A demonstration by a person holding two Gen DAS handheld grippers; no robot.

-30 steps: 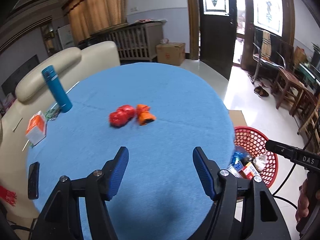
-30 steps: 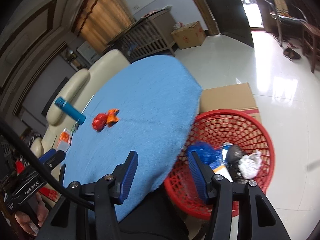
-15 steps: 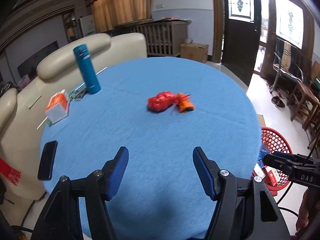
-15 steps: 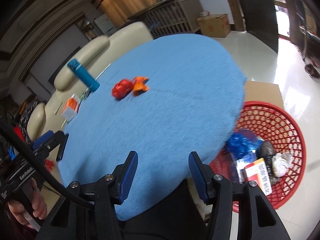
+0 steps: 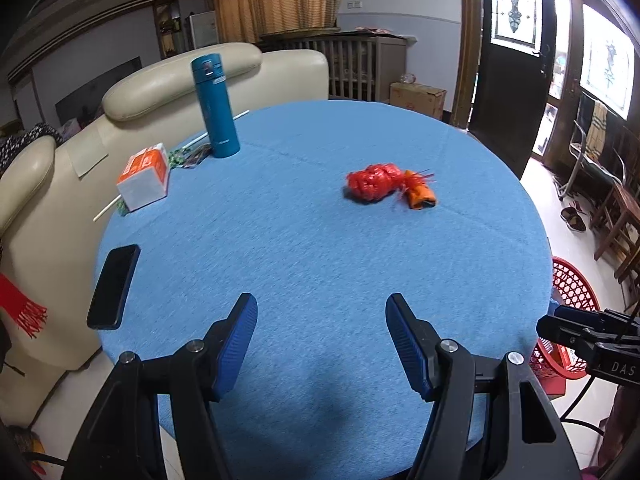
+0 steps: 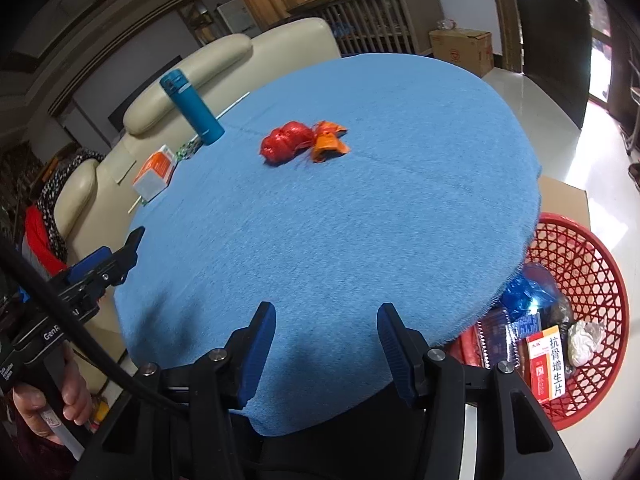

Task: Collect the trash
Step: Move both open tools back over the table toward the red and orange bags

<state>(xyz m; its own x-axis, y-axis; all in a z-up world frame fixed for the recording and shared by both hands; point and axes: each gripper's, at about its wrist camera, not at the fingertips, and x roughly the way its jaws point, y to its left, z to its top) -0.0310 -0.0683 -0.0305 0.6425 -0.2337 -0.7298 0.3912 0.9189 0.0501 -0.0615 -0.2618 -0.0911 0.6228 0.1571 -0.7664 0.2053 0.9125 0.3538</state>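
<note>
A crumpled red plastic bag (image 5: 374, 181) (image 6: 286, 142) and an orange wrapper (image 5: 418, 193) (image 6: 328, 141) lie side by side on the round blue table (image 5: 304, 264) (image 6: 340, 216). My left gripper (image 5: 321, 312) hovers open over the near part of the table, nothing between its blue pads. My right gripper (image 6: 326, 318) is open too, above the table's near edge, well short of the trash. The red mesh basket (image 6: 580, 280) (image 5: 572, 292) stands on the floor to the right and holds several pieces of trash, among them a blue bag (image 6: 528, 292) and a red medicine box (image 6: 546, 364).
A teal flask (image 5: 215, 106) (image 6: 192, 108), a tissue pack (image 5: 144, 176) (image 6: 155, 172) and a black phone (image 5: 114, 286) sit on the table's left side. A cream sofa (image 5: 160, 80) stands behind it. A cardboard box (image 6: 564, 200) rests on the floor by the basket.
Both views have swung left and levelled out: the basket slid toward the right edge, and the table with the red and orange trash now fills the middle. Both grippers' jaws kept their width.
</note>
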